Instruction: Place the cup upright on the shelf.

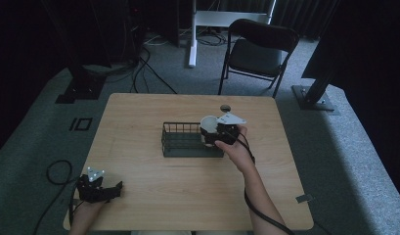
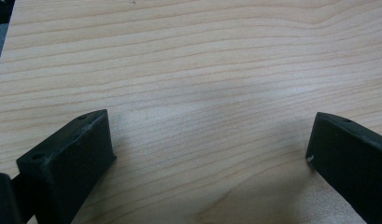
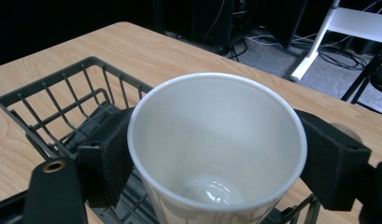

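Observation:
A white paper cup (image 3: 216, 154) stands upright and empty between the jaws of my right gripper (image 3: 216, 161), which is shut on its sides. In the high view the cup (image 1: 208, 124) hangs over the right end of a black wire basket (image 1: 180, 142) at mid-table, with my right gripper (image 1: 214, 133) around it. My left gripper (image 1: 117, 188) rests near the table's front left corner. Its jaws stand wide apart over bare wood (image 2: 202, 116), so it is open (image 2: 209, 149) with nothing between them.
A small round dark object (image 1: 225, 107) lies on the table behind the basket. A black folding chair (image 1: 256, 49) stands beyond the far edge. Cables trail on the floor at the left. Bare wood lies between the basket and the near edge.

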`<state>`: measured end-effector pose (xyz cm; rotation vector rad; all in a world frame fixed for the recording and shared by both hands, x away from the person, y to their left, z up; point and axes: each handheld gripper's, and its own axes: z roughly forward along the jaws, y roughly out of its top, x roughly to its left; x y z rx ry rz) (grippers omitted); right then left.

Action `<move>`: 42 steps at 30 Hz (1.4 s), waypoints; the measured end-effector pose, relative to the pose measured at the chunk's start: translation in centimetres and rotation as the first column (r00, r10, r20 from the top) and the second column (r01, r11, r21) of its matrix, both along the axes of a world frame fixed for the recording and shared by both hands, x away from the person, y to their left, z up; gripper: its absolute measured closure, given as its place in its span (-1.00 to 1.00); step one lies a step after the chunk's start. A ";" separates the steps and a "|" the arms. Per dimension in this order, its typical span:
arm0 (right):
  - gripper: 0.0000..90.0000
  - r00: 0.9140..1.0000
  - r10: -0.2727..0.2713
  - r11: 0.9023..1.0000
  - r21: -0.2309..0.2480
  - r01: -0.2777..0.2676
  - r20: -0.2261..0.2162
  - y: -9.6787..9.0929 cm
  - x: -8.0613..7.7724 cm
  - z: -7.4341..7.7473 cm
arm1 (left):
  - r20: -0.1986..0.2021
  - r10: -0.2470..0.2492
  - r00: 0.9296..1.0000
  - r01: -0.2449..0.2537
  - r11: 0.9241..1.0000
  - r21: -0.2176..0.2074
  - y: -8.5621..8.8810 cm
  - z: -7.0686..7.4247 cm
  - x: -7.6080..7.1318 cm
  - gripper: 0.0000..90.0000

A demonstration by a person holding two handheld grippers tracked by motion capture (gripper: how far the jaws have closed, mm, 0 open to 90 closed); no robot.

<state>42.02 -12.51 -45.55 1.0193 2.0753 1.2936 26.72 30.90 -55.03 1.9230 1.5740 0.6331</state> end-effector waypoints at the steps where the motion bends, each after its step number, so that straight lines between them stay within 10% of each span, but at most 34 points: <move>1: -0.56 1.000 0.002 1.000 -0.005 -0.002 -0.002 0.0 0.0 0.1 | 0.000 0.000 1.000 0.000 1.000 0.000 0.0 0.0 0.0 -0.98; 42: -0.73 1.000 -0.004 0.999 0.048 0.003 0.016 -3.0 -2.9 0.5 | -0.001 0.000 1.000 0.000 1.000 0.001 0.0 0.0 0.0 -0.98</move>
